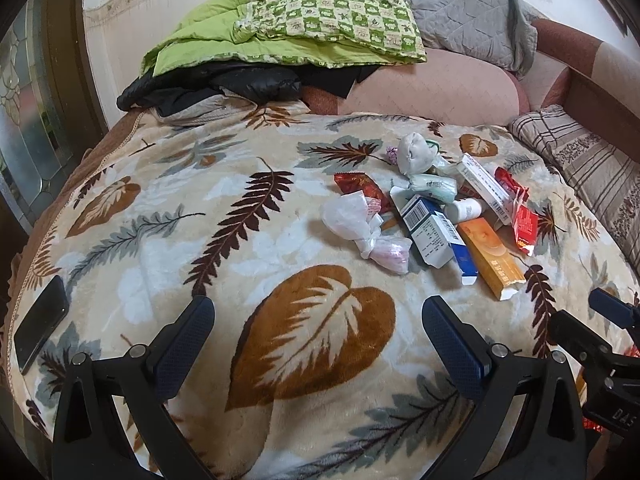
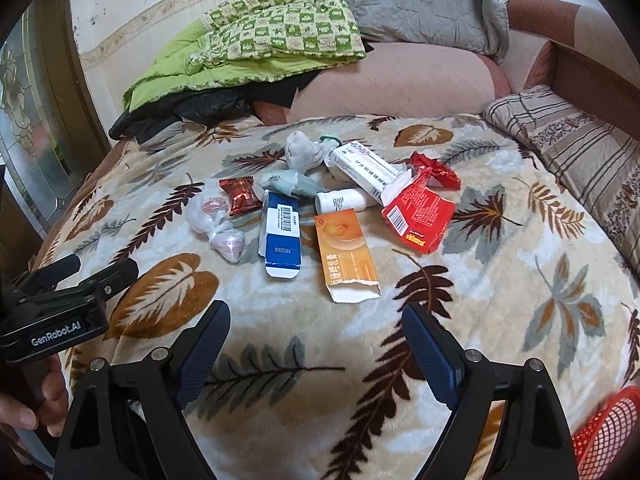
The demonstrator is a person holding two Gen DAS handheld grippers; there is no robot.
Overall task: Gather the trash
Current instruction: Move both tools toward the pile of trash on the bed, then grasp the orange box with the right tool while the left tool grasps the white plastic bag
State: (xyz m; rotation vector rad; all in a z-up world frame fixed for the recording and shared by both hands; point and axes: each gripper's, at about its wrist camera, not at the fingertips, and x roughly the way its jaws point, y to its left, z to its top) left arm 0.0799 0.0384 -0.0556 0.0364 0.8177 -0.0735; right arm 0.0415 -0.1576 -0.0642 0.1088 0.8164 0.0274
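A: On the leaf-print blanket [image 2: 500,320], ahead of both tools, sits the trash pile: orange box [image 2: 347,254], blue-and-white box [image 2: 280,236], red box [image 2: 418,216], white bottle [image 2: 340,201], knotted plastic bag [image 2: 218,228], red wrapper [image 2: 240,196]. Nothing picked yet, I'd say.

B: Tool state?

A: My right gripper [image 2: 316,344] is spread wide, nothing between the fingers. Left gripper [image 1: 318,338] same, wide apart and empty. Both hover near the blanket's front edge.

B: Which one goes first?

A: Right, I judge. Orange box lies just ahead of it, nearly centred between the fingers, long axis running away from me, torn open end nearest. From the left wrist view the orange box [image 1: 490,258] is off to the right and angled, so the left is worse placed. Left is nearer the knotted plastic bag [image 1: 360,228].

B: So fingers would close across the box's narrow width?

A: Yes, as they stand now, no wrist turn needed, I reckon.

B: Anything only one view has?

A: Right wrist view shows a red mesh basket [image 2: 608,428] at bottom right, likely the drop spot, plus a hand [image 2: 32,404] on the left tool's handle. Left view shows only a red sliver there, but it alone has a black phone [image 1: 42,322] at the blanket's left edge. Not trash, I'd leave it.
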